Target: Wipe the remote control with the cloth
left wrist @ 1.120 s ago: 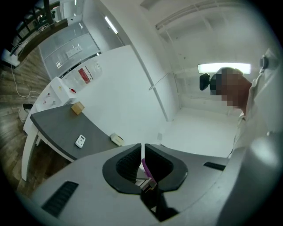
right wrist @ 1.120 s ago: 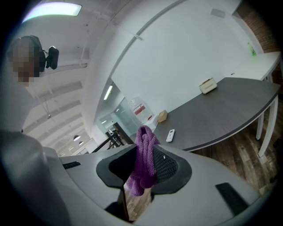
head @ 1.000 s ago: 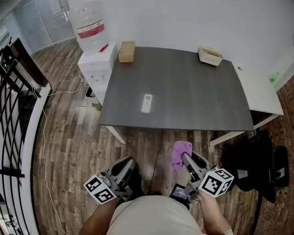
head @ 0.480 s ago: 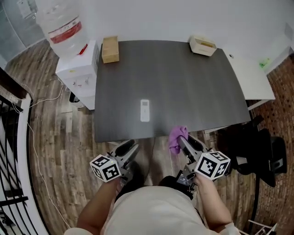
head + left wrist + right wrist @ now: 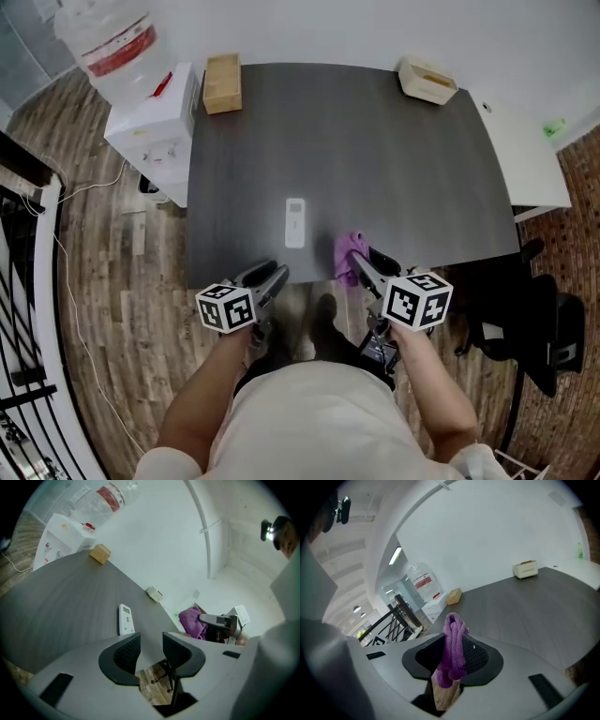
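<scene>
The white remote control [image 5: 295, 222] lies flat on the dark grey surface [image 5: 403, 159], close to its near edge and a little left of centre. The right gripper [image 5: 360, 259] comes in over that near edge just right of the remote, its fingers pinching a purple cloth [image 5: 453, 641] that bunches up between them. The left gripper [image 5: 151, 645] hovers at the near edge, near the remote; its fingers have just been opening and stand spread with nothing between them.

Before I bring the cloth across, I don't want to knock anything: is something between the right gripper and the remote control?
Nothing visible. Only bare table lies between the cloth in the right gripper and the remote control.
</scene>
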